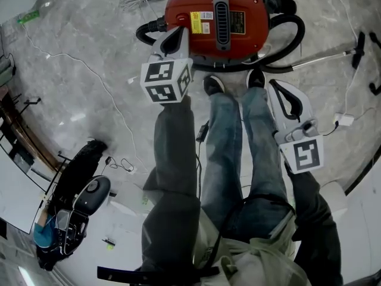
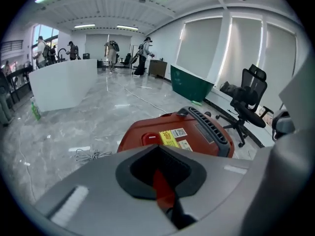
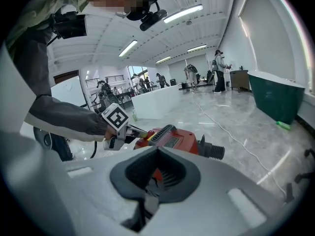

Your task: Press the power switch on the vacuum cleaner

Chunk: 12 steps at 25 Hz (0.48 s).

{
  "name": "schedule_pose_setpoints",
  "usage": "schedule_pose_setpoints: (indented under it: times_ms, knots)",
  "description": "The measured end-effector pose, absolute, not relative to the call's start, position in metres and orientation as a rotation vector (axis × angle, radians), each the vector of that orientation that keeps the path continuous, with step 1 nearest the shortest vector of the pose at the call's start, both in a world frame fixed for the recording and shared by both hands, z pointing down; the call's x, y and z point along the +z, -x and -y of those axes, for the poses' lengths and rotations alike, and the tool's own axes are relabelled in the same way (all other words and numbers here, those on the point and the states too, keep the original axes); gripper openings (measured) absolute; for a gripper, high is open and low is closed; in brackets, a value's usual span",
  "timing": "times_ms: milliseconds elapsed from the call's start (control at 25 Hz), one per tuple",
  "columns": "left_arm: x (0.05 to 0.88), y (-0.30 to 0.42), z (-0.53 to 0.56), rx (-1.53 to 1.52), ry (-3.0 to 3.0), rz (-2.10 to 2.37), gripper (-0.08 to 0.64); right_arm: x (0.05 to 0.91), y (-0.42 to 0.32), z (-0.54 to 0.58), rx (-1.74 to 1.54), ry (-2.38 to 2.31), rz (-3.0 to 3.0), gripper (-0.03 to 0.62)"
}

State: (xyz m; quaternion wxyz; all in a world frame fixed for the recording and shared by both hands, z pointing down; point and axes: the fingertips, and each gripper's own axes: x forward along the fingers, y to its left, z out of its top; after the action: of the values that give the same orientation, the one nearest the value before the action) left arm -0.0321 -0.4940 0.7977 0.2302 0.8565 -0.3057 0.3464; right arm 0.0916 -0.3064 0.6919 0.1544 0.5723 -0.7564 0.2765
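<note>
Hovering my left claw over vacuum cleaner on floor, jaws pressed together as 1 blunt tip for power switch. Right claw also closed, idle beside leg.

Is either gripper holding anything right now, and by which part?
Nothing is held. The left gripper, close to the vacuum cleaner, and the right gripper both show shut, empty jaws.

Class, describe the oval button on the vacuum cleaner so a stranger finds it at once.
Find the red vacuum cleaner on the grey floor. On its top, beside the yellow label, sits the oval button: red like the shell, with a pale mark.
</note>
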Motion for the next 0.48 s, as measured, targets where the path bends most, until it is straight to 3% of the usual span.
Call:
schedule_pose_setpoints:
  times_ms: [480]
  knots:
    - [0.797,0.03,0.495,1.035,-2.403,0.77,0.005,0.69,-0.075,0.305,0.794,-1.612,2.207,0.002]
